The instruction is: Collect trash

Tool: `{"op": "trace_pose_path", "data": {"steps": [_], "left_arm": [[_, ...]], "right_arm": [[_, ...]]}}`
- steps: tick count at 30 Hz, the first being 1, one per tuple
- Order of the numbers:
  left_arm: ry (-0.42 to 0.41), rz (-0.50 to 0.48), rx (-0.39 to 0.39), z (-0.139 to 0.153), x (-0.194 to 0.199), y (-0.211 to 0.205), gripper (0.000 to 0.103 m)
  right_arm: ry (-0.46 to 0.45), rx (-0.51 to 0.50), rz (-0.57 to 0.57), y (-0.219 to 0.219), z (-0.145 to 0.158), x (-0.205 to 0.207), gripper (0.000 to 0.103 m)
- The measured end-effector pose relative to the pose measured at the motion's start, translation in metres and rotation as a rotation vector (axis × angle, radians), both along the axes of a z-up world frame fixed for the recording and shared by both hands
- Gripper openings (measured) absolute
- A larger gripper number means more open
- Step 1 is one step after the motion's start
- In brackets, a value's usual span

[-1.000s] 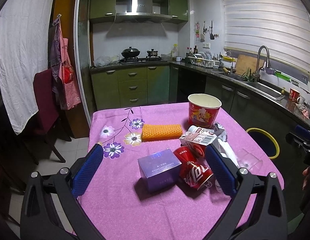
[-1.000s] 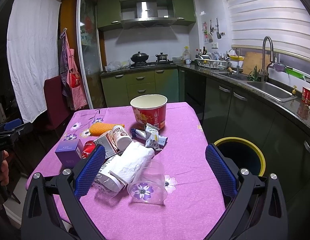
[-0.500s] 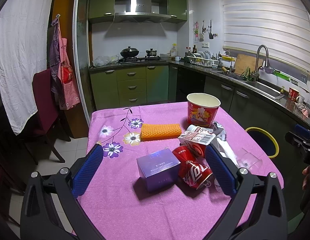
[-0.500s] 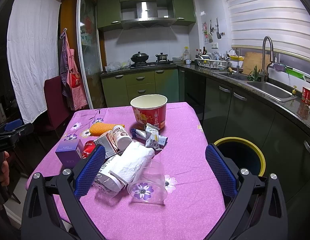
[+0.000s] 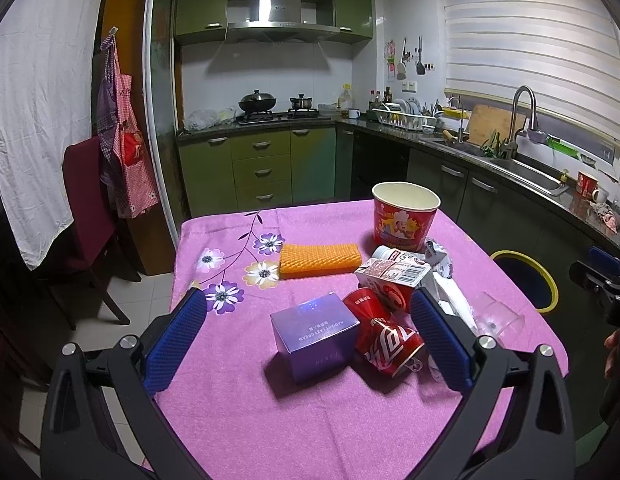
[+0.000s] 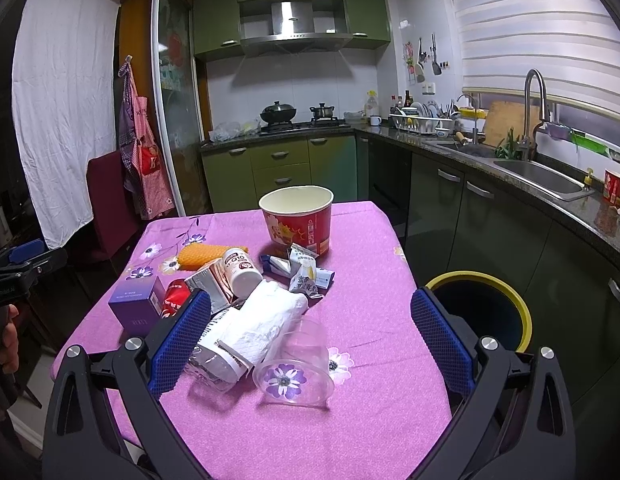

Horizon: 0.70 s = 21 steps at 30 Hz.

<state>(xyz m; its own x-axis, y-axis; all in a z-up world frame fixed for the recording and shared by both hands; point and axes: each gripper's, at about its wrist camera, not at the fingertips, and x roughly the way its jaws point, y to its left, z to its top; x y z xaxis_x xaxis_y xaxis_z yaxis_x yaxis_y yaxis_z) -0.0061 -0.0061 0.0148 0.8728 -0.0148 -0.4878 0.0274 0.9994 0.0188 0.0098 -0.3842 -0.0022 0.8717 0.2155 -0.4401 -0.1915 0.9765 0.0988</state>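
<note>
Trash lies on a table under a purple floral cloth (image 5: pixel 310 420). A purple box (image 5: pixel 313 336), a crushed red cola can (image 5: pixel 387 346), a carton (image 5: pixel 391 274), an orange sponge (image 5: pixel 319 259) and a red paper bucket (image 5: pixel 405 216) show in the left wrist view. My left gripper (image 5: pixel 308 344) is open, hovering above the near edge, with the box and can between its fingers' lines. My right gripper (image 6: pixel 310 344) is open over a clear plastic cup (image 6: pixel 296 368) and a crumpled white bag (image 6: pixel 254 330). A white bottle (image 6: pixel 240 270) and snack wrappers (image 6: pixel 306 274) lie behind them.
A yellow-rimmed bin (image 6: pixel 479 308) stands on the floor right of the table, next to dark green cabinets and a sink (image 6: pixel 541 178). A dark red chair (image 5: pixel 88 216) and hanging aprons stand to the left. A hand (image 6: pixel 6 336) holds the other gripper at the left edge.
The left gripper has dipped very slightly toward the table; the right view is almost unchanged. Nothing was picked up or moved.
</note>
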Motion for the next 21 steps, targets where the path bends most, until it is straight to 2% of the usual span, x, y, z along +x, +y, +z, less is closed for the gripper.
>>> {"op": "trace_pose_path", "data": {"steps": [14,21], "left_arm": [[0.002,0.0,-0.002,0.0,0.0,0.0,0.097],[0.03,-0.002,-0.005,-0.011,0.007,-0.001,0.097]], "right_arm": [[0.007,-0.001,-0.001,-0.001,-0.003,0.002,0.099],[0.022,0.0,-0.005,0.0,-0.008,0.008,0.099]]}}
